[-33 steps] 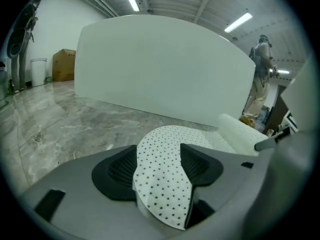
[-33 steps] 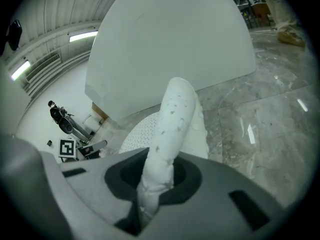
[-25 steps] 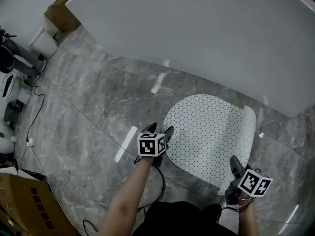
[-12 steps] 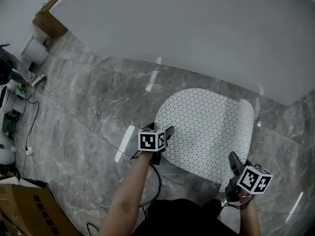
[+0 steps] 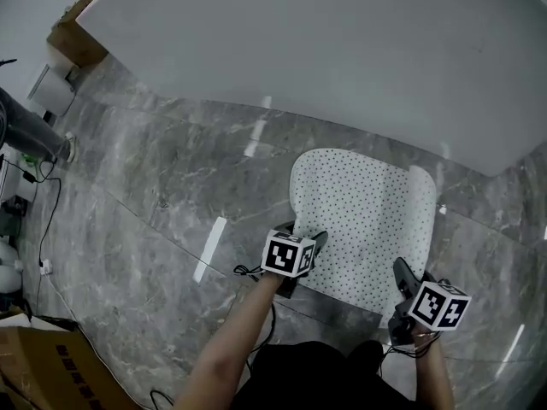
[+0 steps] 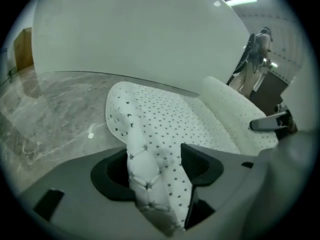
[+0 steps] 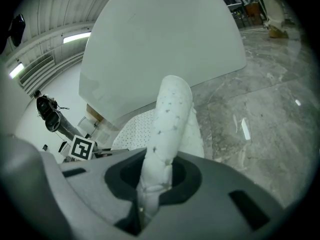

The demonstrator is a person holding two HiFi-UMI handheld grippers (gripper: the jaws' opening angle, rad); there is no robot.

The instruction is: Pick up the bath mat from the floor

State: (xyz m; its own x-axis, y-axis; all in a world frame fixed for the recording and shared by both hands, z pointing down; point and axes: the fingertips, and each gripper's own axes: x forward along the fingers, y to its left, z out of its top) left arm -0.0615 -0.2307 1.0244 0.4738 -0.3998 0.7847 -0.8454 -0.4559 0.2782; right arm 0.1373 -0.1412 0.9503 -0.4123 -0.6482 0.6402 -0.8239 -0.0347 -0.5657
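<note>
Jaws: the left gripper [image 6: 157,166] has just been closing, and a raised fold of the bath mat [image 5: 363,216] stands between its jaws, with the pads apparently pressing on it. The right gripper [image 7: 157,176] has its jaws nearly together, pinched on a thin doubled-over edge of the same mat.

Position: the mat lies on the grey marble floor [image 5: 171,203], just beside a large white curved body, probably a tub [image 5: 342,58]. Most of the mat is still flat on the floor. The right-hand long edge is curled over into a roll. In the head view the left gripper [image 5: 306,239] is at the near left corner and the right gripper [image 5: 403,273] at the near right corner.

Handling (judgement):
- Soft and limp. It buckles into a ridge at the left jaws and folds over itself at the right, so it should drape and sag between the two holds.
- Probably light, and thin enough to sit in a narrow pinch.
- The quilted, dotted surface looks textile or rubbery, which should give the pads fair friction. Not fragile.
- Best hold: the two near corners, well apart as now, each with a doubled fold, not a single layer.
- Risks: the far end dragging on the floor, or the left fold slipping out if the pinch is shallow.
</note>
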